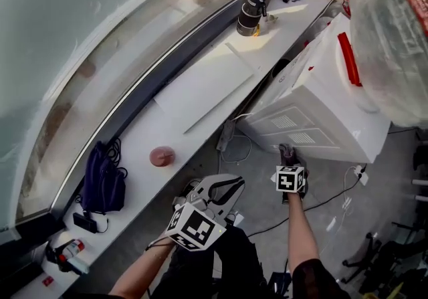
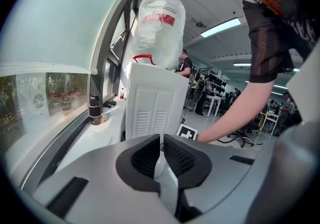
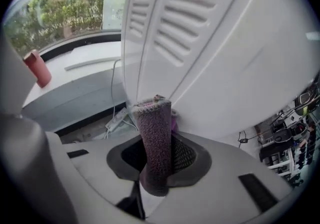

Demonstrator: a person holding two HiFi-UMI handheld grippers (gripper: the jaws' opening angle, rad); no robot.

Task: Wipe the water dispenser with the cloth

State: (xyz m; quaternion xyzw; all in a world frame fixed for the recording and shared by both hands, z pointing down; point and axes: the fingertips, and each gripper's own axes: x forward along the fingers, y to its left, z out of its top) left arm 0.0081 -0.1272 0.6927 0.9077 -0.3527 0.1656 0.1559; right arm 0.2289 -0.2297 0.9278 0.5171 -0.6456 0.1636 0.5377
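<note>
Two grippers are in play, and only one is working: the right gripper [image 1: 289, 160] has its jaws clamped on a single folded purple-grey cloth [image 3: 154, 138]. The free end of the cloth stands up past the fingertips and touches the low edge of the water dispenser [image 1: 314, 107], just under its vented panel. The left gripper [image 2: 161, 143] hangs back from the cabinet, its jaws drawn together with nothing between them. The step in hand looks like wiping that vented face. To do it well, the grip probably needs to be firm enough that the cloth does not slide out, with the cloth laid flatter against the plastic so that more than its tip rubs. Strokes along the slats should serve better than strokes across them. Pressure should be modest, since one big wrapped water bottle [image 1: 394, 30] sits on top and a hard push might rock it. I count one dispenser, two louvred vents on the wiped face, one cloth and one bottle. On the counter [image 1: 134, 150] under the window are one dark flask [image 1: 251, 15] toward its far end, one white board [image 1: 204, 87] mid-length, and one reddish cup [image 1: 162, 156] by its front edge. One purple bag [image 1: 103, 185] lies toward its near end.
</note>
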